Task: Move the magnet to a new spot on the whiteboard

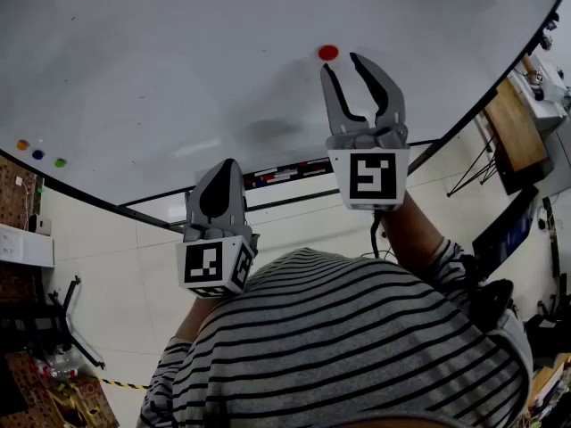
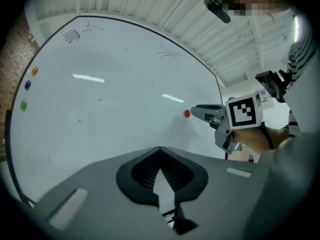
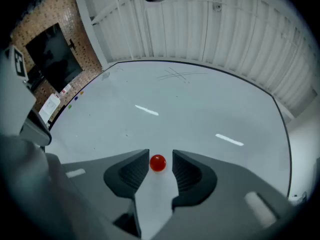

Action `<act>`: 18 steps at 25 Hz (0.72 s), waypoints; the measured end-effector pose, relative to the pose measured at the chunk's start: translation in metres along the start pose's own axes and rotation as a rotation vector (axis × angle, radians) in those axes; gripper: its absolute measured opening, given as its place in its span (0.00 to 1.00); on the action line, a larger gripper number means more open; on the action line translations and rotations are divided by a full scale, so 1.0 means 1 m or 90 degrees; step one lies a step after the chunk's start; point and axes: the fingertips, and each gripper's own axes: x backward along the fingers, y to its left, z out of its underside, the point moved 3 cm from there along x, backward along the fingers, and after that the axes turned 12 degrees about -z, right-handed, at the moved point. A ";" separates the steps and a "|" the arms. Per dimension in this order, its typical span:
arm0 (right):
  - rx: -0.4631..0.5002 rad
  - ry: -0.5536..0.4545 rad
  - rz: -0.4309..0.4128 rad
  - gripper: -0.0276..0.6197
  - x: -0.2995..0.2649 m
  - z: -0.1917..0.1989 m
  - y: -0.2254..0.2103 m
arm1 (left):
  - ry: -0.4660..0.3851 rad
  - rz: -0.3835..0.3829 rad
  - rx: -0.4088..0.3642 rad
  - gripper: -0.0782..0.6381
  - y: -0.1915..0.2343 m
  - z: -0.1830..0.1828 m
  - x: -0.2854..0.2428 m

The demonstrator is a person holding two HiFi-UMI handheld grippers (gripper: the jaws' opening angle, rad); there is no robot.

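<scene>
Right gripper view has the red magnet (image 3: pixel 157 163) stuck on the whiteboard (image 3: pixel 200 109), between the tips of the right gripper (image 3: pixel 160 155), whose jaws stand apart with a sliver of board showing on either side of it. Head view puts the left gripper (image 1: pixel 223 172) at 7 o'clock from the magnet, well apart, jaws pressed together on nothing. 3 small coloured magnets (image 1: pixel 37 154) sit near the board's 9 o'clock edge.
</scene>
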 end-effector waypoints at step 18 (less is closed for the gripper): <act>0.009 -0.014 0.015 0.23 -0.008 0.001 0.004 | -0.004 -0.003 -0.005 0.13 0.011 0.000 -0.005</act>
